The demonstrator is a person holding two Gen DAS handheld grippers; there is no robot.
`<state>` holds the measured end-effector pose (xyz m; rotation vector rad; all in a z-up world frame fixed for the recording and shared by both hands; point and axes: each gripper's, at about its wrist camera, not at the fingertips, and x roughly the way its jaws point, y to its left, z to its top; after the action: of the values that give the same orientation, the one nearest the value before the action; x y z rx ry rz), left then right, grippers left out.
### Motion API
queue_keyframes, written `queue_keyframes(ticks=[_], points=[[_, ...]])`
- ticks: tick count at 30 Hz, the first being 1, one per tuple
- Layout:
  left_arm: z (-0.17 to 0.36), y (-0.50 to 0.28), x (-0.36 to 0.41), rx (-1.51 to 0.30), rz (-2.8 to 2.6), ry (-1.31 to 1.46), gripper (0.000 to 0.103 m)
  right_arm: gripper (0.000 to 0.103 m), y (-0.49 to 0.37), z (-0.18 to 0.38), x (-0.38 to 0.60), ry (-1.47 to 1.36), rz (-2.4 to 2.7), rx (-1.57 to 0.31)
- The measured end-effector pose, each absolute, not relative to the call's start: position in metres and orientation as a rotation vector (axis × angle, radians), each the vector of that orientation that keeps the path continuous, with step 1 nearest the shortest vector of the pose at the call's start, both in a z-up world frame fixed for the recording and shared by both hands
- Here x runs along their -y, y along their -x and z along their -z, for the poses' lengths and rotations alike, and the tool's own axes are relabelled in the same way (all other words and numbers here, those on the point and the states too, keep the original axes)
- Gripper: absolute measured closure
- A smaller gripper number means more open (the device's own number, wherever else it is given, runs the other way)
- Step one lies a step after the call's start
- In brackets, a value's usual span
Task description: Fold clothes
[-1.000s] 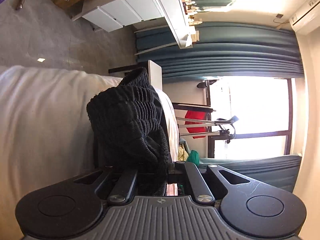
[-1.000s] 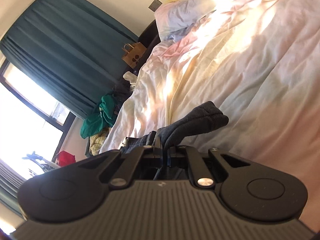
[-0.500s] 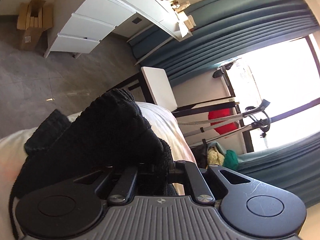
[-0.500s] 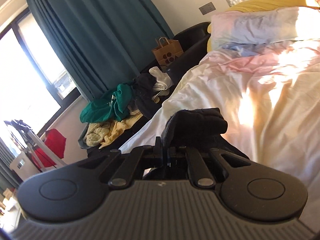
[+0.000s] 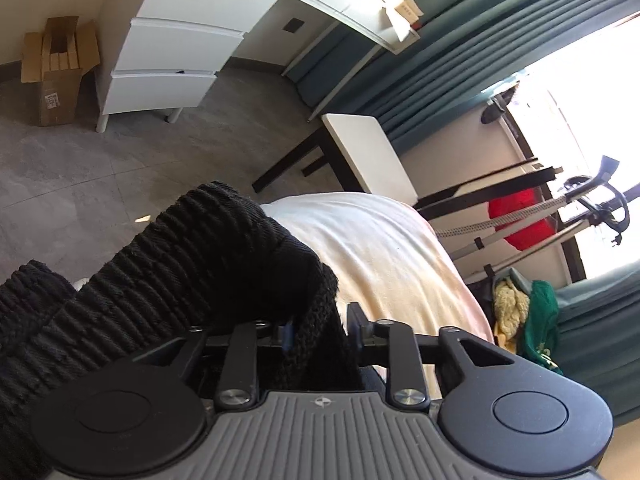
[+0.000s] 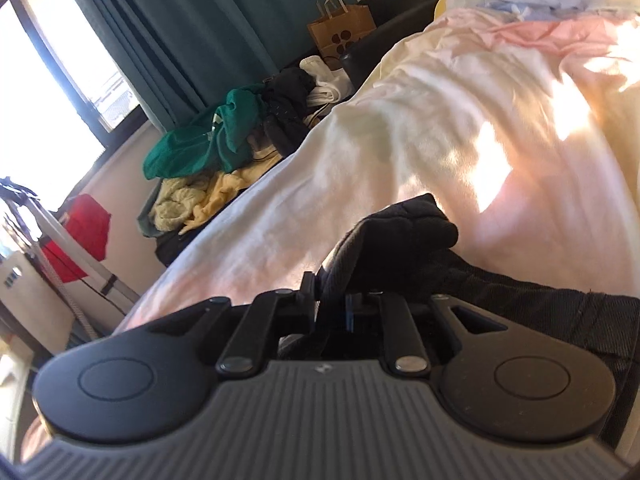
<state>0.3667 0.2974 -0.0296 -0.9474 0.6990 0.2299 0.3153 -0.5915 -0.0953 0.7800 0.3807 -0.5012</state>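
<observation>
Black garment (image 5: 168,280): coarse ribbed knit cloth, matt, fuzzy at edges. Left gripper (image 5: 316,328) & right gripper (image 6: 330,304): matt black plastic w/ ribbed grey housing, shiny metal screws. Bed cover (image 6: 420,152): soft creased cloth. Drawer unit (image 5: 180,48), upper left: smooth white, semi-gloss. Cardboard box (image 5: 56,68): matt paper

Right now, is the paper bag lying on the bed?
No, the paper bag stands upright beyond the bed, by the dark headboard near the curtain.

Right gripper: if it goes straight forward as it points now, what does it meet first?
The right gripper already clamps the black garment; beyond that, probably the white bed cover, though depth is unclear.
</observation>
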Motion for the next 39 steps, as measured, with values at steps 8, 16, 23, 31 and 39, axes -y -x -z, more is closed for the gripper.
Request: queue_keyframes(ticks=[8,16,23,31,39], points=[[-0.008,-0.274,-0.286,-0.633,-0.057,0.984,0.023,0.034,-0.205,0.086,0.573,-0.967,0.361,-0.298],[0.02,-0.171,-0.261,-0.635,0.008,1.123,0.013,0.034,-0.149,0.113,0.55,-1.17,0.162,-0.439],[0.078,-0.16,-0.258,-0.738,-0.03,1.298,0.012,0.034,-0.172,0.138,0.53,-1.302,0.04,-0.509],[0.103,-0.194,-0.248,-0.601,-0.095,1.253,0.018,0.036,-0.201,0.152,0.54,-1.314,0.14,-0.393],[0.115,-0.206,-0.249,-0.565,-0.136,1.226,0.065,0.084,-0.214,0.156,0.554,-1.232,0.293,-0.345]])
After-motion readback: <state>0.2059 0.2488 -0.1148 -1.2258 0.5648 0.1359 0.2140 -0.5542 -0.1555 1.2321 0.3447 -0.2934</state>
